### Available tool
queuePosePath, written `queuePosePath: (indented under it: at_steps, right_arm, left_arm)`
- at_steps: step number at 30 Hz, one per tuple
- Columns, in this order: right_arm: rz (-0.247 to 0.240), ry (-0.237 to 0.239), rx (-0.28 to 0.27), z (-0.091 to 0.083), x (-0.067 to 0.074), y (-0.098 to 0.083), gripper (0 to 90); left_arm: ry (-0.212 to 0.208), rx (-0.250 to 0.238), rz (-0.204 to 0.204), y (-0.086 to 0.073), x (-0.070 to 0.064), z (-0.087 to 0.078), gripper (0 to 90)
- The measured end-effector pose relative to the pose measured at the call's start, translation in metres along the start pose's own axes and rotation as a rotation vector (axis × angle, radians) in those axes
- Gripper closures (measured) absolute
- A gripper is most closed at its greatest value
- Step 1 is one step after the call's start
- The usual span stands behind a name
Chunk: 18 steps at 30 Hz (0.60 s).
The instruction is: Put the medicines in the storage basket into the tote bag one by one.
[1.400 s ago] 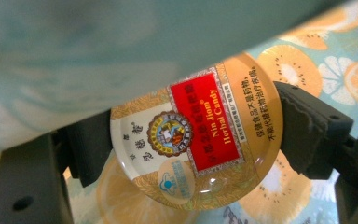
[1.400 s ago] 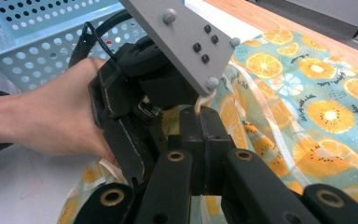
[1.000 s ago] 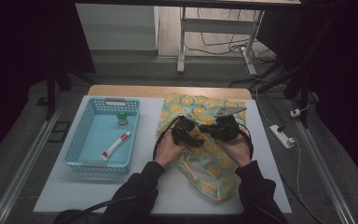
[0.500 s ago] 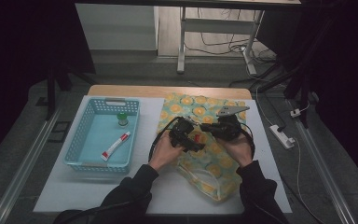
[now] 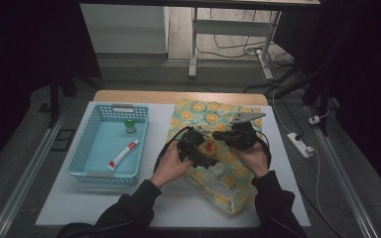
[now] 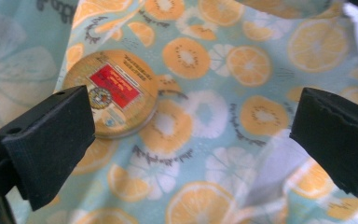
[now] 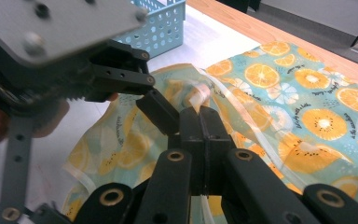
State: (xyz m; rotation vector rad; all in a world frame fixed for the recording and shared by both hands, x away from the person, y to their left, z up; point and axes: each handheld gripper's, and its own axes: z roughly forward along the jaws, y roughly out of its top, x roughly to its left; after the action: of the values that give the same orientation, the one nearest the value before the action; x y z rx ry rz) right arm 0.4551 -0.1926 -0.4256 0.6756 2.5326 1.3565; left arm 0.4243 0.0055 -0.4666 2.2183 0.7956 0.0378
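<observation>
Left tongs [image 6: 191, 135] spread wide over the bag [image 6: 242, 65] – a round tin [image 6: 116, 93] beside one jaw. Right tongs [image 7: 199, 122] pressed together, pinching the bag's edge – close to the left tongs.

We note dark long sleeves [image 5: 129, 206] on both forearms. Both grippers are black: the left gripper [image 6: 191, 140] has blocky matte jaws, and the right gripper [image 5: 240, 135] carries a grey three-cornered plate [image 5: 247, 117]. A black cable [image 5: 166, 146] loops from the left unit.

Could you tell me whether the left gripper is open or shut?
Open: the left gripper shows its jaws wide apart over the orange-print bag.
</observation>
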Motion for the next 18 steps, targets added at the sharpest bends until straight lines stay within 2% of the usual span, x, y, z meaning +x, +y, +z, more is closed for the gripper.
queuePosePath:
  at_steps: [5,10,15,18]
  right_arm:
    - [-0.001,0.002,0.007,0.001,-0.001,-0.001,90.0]
    - [0.004,0.002,0.013,0.002,-0.002,-0.002,90.0]
    - [0.005,0.003,0.016,0.003,-0.001,-0.002,90.0]
    - [0.004,0.003,0.019,0.003,-0.002,-0.003,90.0]
  left_arm:
    - [-0.018,-0.033,-0.011,-0.006,0.0,-0.014,0.0]
    - [-0.019,-0.038,-0.001,-0.013,0.001,-0.027,0.0]
    - [-0.039,-0.06,-0.011,-0.021,0.006,-0.038,0.0]
    - [-0.036,-0.058,-0.008,-0.025,0.007,-0.044,0.0]
